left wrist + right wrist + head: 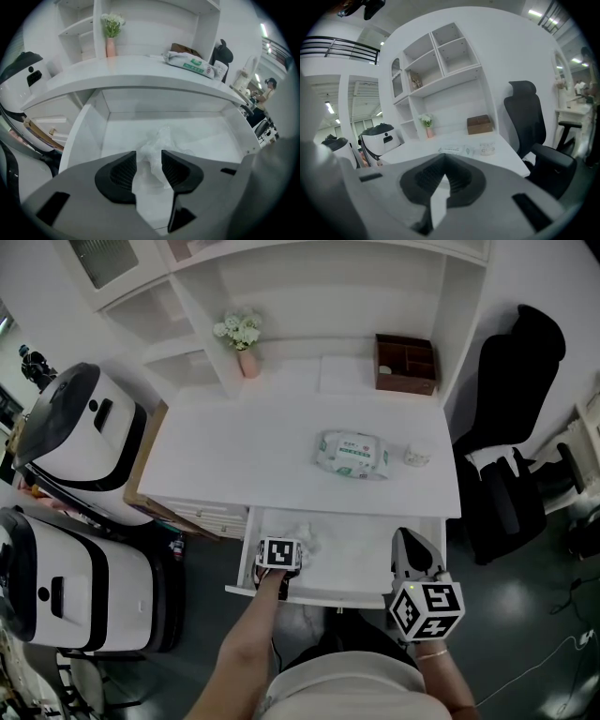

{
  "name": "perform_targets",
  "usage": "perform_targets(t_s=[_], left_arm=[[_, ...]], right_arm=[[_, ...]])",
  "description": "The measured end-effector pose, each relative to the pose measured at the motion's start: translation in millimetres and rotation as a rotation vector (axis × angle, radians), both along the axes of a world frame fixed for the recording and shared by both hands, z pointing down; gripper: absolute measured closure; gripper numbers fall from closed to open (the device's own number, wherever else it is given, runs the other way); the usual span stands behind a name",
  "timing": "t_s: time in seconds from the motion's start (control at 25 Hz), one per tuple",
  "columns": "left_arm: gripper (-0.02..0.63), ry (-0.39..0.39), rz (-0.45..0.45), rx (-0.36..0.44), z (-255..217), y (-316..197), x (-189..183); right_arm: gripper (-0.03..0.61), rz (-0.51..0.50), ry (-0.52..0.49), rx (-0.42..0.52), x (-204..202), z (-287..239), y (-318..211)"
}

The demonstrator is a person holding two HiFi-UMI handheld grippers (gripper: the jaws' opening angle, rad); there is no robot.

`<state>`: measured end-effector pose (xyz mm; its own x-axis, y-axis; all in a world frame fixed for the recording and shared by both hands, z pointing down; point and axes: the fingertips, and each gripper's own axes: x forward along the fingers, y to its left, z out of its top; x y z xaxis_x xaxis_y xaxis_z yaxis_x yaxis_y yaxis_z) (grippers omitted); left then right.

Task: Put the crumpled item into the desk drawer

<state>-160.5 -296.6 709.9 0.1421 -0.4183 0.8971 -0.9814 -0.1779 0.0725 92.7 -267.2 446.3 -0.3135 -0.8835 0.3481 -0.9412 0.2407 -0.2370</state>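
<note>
The white desk drawer (370, 549) stands pulled out below the desktop. A crumpled white item (307, 538) lies on its floor at the left. My left gripper (291, 561) points steeply down into the drawer right at that item. In the left gripper view the crumpled item (157, 143) sits between and just beyond the jaws of the left gripper (148, 158), which stand apart, with the pads not pressing on it. My right gripper (406, 538) hovers over the drawer's right front corner. In the right gripper view the right gripper (444, 161) is shut and holds nothing.
On the desktop lie a pack of wet wipes (353, 454) and a small jar (416, 457). A brown box (405, 363) and a flower vase (246, 351) stand at the back. A black office chair (511, 456) is to the right, and white machines (84, 442) stand to the left.
</note>
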Motion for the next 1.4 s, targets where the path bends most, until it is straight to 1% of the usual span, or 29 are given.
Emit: perform_targets(t_s=[0.16,0.4,0.64,0.84,1.0,1.24,1.4], left_arm=[[0.453,0.03,-0.011,0.056,-18,-4,0],[0.465,0.06,-0.048,0.181,-62,-9,-5],[0.502,0.078,-0.058,0.309,-106,-11,-6],[0.515,0.08,-0.066,0.44,-147,-9,-7],[0.529,0.099,-0.073,0.533,-180,-6,-7],[0.579,0.134,-0.094,0.651,-222,9,-12],[0.601,0.13,-0.097,0.733,-246,21,-18]], right_arm=[[0.577,-0.012,-0.006,0.003,-5,-1,1],[0.577,-0.033,-0.012,0.008,-13,-1,5],[0.577,-0.042,-0.023,0.013,-16,-3,9],[0.577,-0.046,-0.027,0.023,-18,-6,13],[0.577,-0.048,-0.026,0.03,-19,-9,16],[0.577,-0.049,-0.03,0.037,-21,-13,19],[0.577,-0.054,-0.029,0.043,-24,-16,22]])
